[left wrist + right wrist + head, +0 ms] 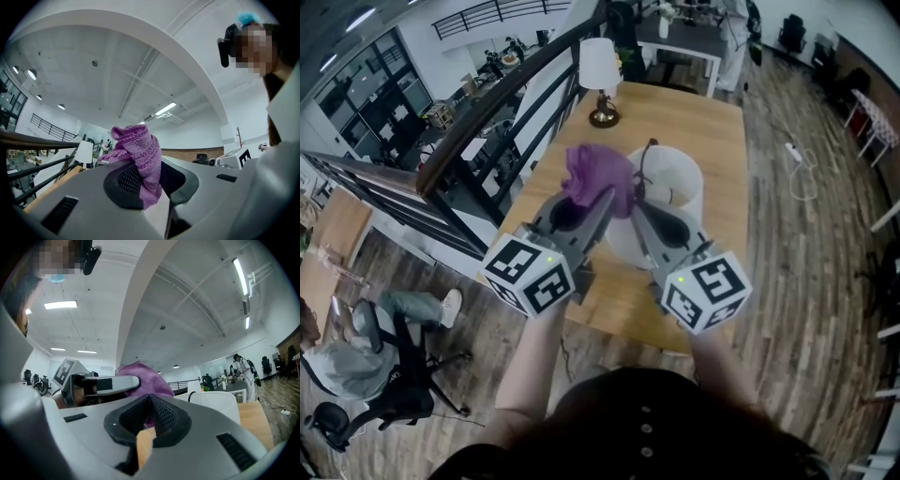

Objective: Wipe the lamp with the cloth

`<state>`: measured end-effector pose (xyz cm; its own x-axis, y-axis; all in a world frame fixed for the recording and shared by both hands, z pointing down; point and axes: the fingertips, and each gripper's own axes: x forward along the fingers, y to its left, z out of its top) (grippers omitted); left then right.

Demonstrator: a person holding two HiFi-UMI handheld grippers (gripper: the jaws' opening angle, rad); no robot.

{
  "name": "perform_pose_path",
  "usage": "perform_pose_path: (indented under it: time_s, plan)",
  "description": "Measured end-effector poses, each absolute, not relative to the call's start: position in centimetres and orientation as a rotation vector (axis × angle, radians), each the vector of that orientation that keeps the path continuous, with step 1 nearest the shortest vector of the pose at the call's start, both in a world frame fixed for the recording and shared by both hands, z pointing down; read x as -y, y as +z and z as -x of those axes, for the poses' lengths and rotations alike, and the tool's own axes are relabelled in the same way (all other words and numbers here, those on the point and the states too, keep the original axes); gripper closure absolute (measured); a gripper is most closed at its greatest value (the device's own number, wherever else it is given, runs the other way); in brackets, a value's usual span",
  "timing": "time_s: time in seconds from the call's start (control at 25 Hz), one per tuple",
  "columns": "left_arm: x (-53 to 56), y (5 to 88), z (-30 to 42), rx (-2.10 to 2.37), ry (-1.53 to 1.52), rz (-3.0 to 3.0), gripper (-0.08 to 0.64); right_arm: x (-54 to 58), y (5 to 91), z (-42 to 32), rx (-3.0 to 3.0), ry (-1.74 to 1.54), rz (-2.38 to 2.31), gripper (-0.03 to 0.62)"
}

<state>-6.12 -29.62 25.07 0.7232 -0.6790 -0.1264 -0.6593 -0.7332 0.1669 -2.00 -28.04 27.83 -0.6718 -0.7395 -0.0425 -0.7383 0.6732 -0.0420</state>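
My left gripper (605, 199) is raised over the wooden table (708, 122) and shut on a bunched purple cloth (598, 176). The cloth (139, 150) sticks up between the dark pads in the left gripper view. Close beside it on the right, my right gripper (639, 201) has its jaws together, tips at the cloth's edge, with nothing clearly held. Just behind both stands a large white cylindrical lamp shade (673, 186) with a black cord (645, 157). The right gripper view shows that shade (213, 401) and the cloth (143, 376) past the jaws (150, 401).
A small table lamp (600, 73) with a white shade and brown base stands at the table's far end. A dark railing (487, 127) runs along the table's left side above a lower floor. A person sits on an office chair (366, 361) down there.
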Motion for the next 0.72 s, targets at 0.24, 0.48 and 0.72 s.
perform_pose_path:
  time_s: [0.24, 0.48, 0.72]
  plan:
    - [29.6, 26.0, 6.5, 1.126, -0.244, -2.802, 0.482, 27.8, 29.1, 2.6, -2.842, -0.085, 1.235, 0.580]
    - [29.2, 26.7, 6.9, 1.158, -0.214, -2.782, 0.482, 27.4, 29.9, 2.8, -2.846, -0.131, 1.230, 0.580]
    - [29.1, 28.0, 7.1, 1.184, -0.185, -2.763, 0.482, 27.0, 30.9, 3.0, -2.854, -0.175, 1.227, 0.580]
